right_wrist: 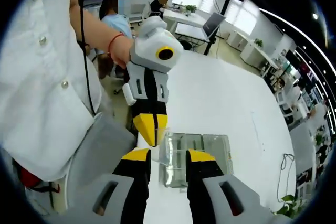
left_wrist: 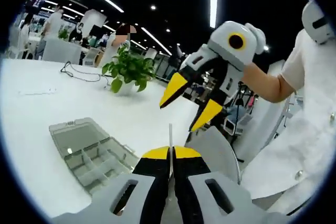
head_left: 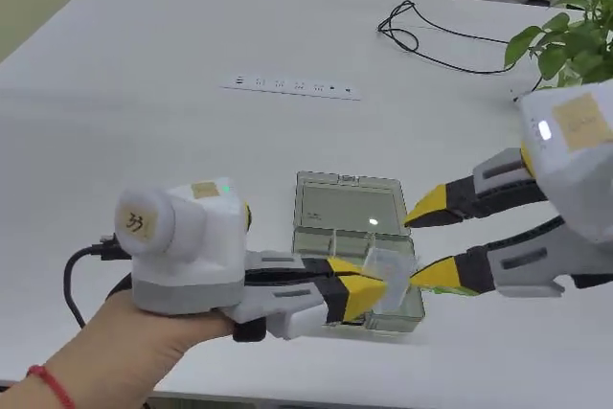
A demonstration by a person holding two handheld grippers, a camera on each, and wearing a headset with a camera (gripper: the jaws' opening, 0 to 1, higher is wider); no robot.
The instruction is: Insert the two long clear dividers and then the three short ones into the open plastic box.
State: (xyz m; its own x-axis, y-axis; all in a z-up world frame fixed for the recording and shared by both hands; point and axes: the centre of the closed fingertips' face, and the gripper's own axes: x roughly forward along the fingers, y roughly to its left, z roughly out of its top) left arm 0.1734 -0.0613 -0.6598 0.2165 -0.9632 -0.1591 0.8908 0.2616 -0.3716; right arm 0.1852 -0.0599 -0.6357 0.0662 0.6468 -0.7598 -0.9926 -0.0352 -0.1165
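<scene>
Where the white table [head_left: 144,160] nears its front edge, the following are recorded.

- **Item one:** a clear rectangular plastic box [head_left: 296,237]. It lies open with its lid folded flat behind it, and compartments are visible inside.
- **Item two:** a thin clear plastic divider [head_left: 395,263]. It is held upright over the front right corner of the box; contact with the box cannot be told.
- **Item three:** the left gripper [head_left: 376,286], grey-bodied with yellow-and-black jaws. It is carried in a hand [head_left: 124,342] with a red cord at the wrist. Its jaws are pressed together on the divider, which appears edge-on as a fine line in the left gripper view.
- **Item four:** the right gripper [head_left: 410,251], reaching in from the right. Its jaws are spread apart and hold nothing, with the tips just beside the divider.
- **Background items:** a white power strip [head_left: 292,85], a black cable [head_left: 421,40] and a green leafy plant [head_left: 570,40]. All are well apart from the box.
</scene>
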